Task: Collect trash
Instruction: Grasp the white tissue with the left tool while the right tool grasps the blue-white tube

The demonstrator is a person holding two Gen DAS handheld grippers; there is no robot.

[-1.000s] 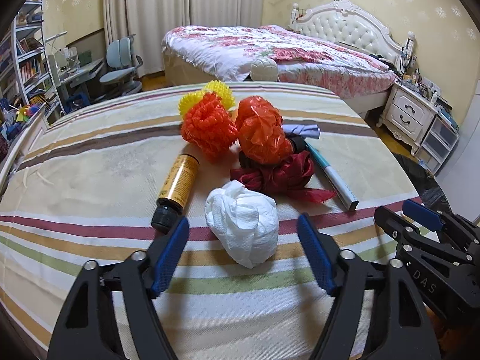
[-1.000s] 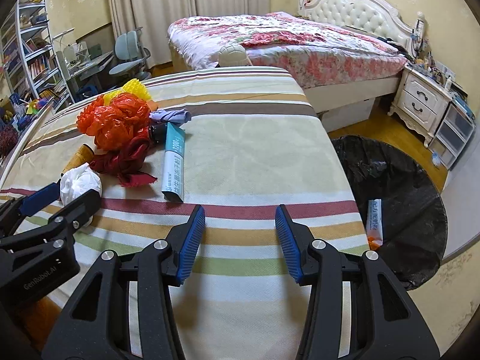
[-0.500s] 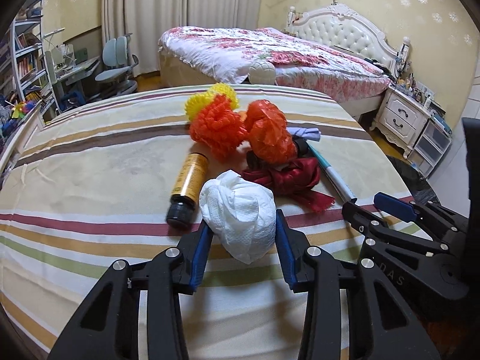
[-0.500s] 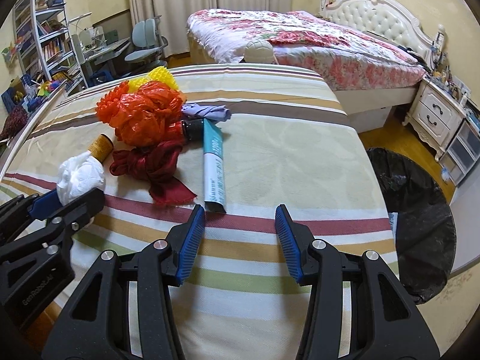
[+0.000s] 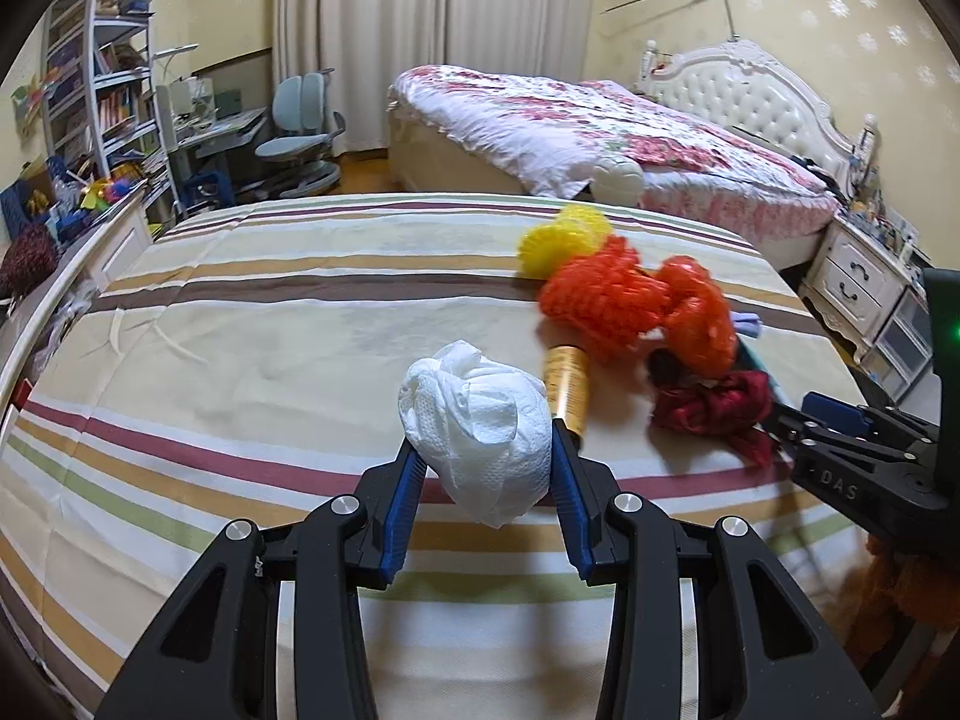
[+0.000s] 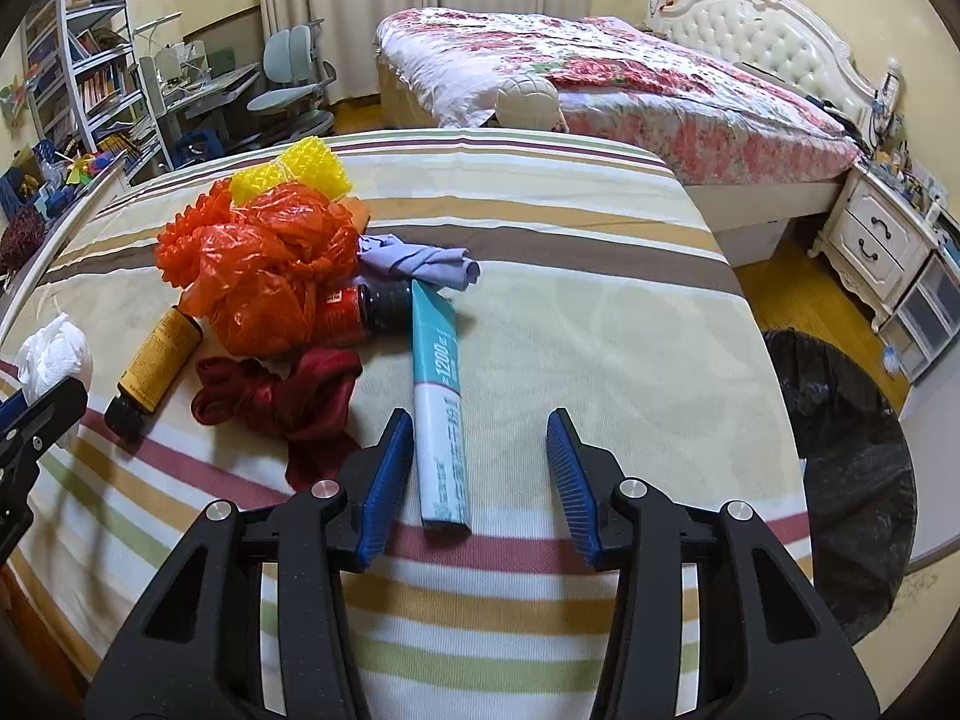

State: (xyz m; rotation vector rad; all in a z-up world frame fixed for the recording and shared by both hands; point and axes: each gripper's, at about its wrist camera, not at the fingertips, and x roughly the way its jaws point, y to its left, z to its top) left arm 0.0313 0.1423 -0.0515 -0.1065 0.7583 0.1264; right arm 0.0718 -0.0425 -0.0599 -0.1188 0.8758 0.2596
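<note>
Between the blue fingers [image 5: 403,495] sits a crumpled white tissue wad [image 5: 480,438].

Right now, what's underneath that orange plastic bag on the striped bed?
A red-labelled dark bottle pokes out from under the orange plastic bag, beside the teal tube. The bottle's far end and anything else beneath are covered.

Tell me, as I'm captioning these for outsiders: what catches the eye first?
The white tissue wad pinched in the left gripper, above the striped cover. Next, the heap of orange bags at the left of the cover, and the teal tube lying just ahead of the open right gripper.
</note>
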